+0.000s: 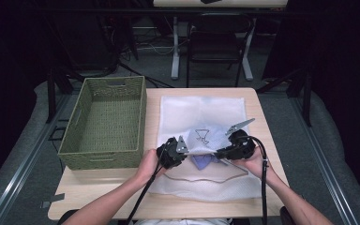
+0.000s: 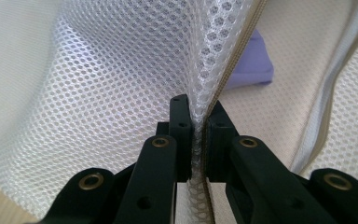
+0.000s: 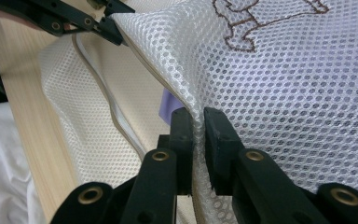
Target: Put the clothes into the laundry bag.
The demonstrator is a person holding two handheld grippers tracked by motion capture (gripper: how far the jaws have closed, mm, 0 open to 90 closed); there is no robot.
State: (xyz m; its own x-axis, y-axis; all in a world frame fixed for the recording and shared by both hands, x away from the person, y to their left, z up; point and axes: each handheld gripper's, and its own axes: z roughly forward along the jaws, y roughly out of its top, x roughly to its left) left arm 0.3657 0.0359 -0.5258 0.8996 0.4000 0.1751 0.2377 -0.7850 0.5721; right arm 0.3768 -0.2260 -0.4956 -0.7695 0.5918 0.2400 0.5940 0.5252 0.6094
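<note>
white mesh zippered laundry bag (image 1: 201,117) on table, left gripper (image 2: 196,133) and right gripper (image 3: 198,135) each clamped on its upper zipper edge, green woven basket (image 1: 104,123) at 9 o'clock

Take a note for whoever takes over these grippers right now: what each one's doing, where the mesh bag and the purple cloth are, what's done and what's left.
Left gripper: shut on the upper zipper edge of the mesh bag.
Right gripper: shut on the same mesh layer, farther along the edge.
Bag lies on the wooden table, mouth held open toward the person; the purple cloth sits inside.
Green woven basket stands to the bag's left with nothing in it.
Done: bag unzipped, top layer lifted.
Left, probably: take the cloth out or zip up; keep both grips until then.
</note>
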